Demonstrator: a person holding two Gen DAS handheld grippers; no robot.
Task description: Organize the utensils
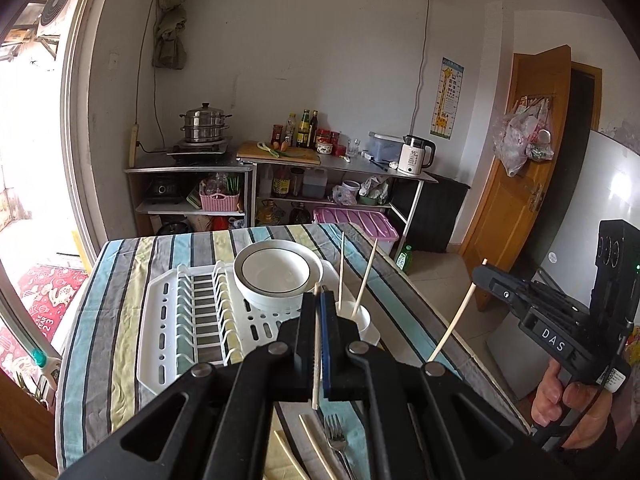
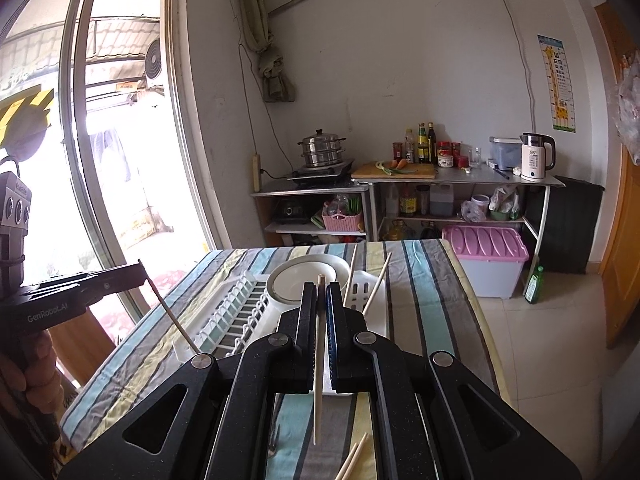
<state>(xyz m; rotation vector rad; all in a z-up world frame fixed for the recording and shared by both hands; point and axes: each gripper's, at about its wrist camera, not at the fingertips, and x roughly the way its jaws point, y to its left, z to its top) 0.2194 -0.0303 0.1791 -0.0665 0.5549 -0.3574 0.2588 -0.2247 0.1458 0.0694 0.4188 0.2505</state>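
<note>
My left gripper (image 1: pixel 318 300) is shut on a pale wooden chopstick (image 1: pixel 316 376), held above the striped table. My right gripper (image 2: pixel 320 292) is shut on another chopstick (image 2: pixel 319 400); it shows in the left wrist view (image 1: pixel 486 270) at the right with its chopstick (image 1: pixel 456 320) hanging down. The white dish rack (image 1: pixel 168 320) holds a white cutlery cup (image 1: pixel 362 318) with two chopsticks (image 1: pixel 366 276) standing in it. Two chopsticks (image 1: pixel 316 448) and a fork (image 1: pixel 336 436) lie on the cloth below my left gripper.
A stack of white bowls (image 1: pixel 276 276) sits in the rack behind the cup. The table edge drops off at the right to a tiled floor (image 2: pixel 540 340). Kitchen shelves (image 2: pixel 400 184) stand against the far wall.
</note>
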